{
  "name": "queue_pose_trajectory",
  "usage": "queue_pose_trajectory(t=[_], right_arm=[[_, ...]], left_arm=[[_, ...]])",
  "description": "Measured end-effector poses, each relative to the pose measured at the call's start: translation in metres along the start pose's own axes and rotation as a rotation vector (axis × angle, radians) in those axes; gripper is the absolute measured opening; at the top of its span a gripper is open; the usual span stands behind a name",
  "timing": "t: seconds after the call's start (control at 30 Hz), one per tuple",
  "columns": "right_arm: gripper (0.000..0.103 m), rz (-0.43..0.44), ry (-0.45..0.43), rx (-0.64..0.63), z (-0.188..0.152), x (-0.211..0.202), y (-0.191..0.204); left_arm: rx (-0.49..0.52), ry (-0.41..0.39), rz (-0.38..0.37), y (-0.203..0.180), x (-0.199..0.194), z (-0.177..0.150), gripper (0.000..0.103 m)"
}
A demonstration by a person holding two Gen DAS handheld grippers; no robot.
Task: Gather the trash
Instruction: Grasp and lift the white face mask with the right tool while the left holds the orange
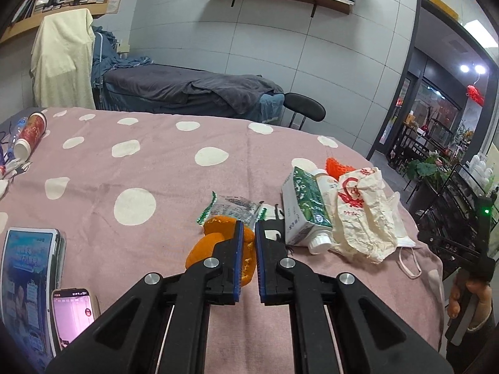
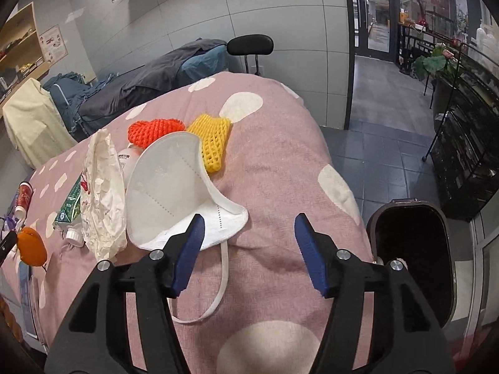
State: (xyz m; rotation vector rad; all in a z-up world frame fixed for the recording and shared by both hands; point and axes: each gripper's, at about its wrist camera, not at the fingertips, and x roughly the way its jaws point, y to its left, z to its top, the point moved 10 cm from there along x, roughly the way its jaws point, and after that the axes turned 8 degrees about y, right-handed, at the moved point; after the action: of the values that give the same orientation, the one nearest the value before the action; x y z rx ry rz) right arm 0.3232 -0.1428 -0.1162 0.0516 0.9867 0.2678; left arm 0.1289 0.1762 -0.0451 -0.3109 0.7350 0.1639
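My left gripper [image 1: 248,229] is shut on an orange peel [image 1: 207,244] and holds it just above the pink dotted bedspread [image 1: 149,162]; the peel also shows in the right wrist view [image 2: 31,246]. Beyond it lie a clear wrapper [image 1: 232,207], a green-and-white carton [image 1: 304,207], a white bottle [image 1: 324,180] and a crumpled paper bag [image 1: 361,215]. My right gripper [image 2: 246,227] is open and empty above the bed, its left finger over the edge of a white face mask [image 2: 174,187]. Red foam netting [image 2: 152,131] and yellow foam netting [image 2: 213,138] lie behind the mask.
A dark open bin [image 2: 411,255] stands on the floor right of the bed. A phone [image 1: 73,311] and a tablet [image 1: 26,277] lie at the bed's near left. A red cup [image 1: 31,135] lies at the far left. A chair [image 2: 249,45] stands behind the bed.
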Motion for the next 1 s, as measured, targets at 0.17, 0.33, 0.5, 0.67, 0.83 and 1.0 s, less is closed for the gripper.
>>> queue_pose_trajectory(t=[0.17, 0.33, 0.5, 0.67, 0.83, 1.0], right_arm=[[0.056, -0.005, 0.072, -0.146, 0.012, 0.03, 0.027], [0.015, -0.056, 0.121, -0.261, 0.017, 0.057, 0.04], [0.002, -0.047, 0.076, -0.251, 0.016, 0.037, 0.033], [0.002, -0.085, -0.001, -0.204, 0.01, -0.007, 0.008], [0.001, -0.104, -0.082, -0.129, 0.003, -0.057, -0.025], [0.001, -0.131, -0.139, -0.039, -0.009, -0.094, -0.064]], left_arm=[[0.05, -0.004, -0.044, -0.033, -0.008, -0.006, 0.008], [0.084, 0.014, -0.115, -0.07, -0.01, -0.016, 0.008], [0.147, 0.021, -0.155, -0.107, -0.01, -0.026, 0.008], [0.195, 0.027, -0.2, -0.135, -0.011, -0.031, 0.008], [0.228, 0.018, -0.249, -0.155, -0.016, -0.029, 0.008], [0.271, 0.026, -0.31, -0.183, -0.017, -0.028, 0.008]])
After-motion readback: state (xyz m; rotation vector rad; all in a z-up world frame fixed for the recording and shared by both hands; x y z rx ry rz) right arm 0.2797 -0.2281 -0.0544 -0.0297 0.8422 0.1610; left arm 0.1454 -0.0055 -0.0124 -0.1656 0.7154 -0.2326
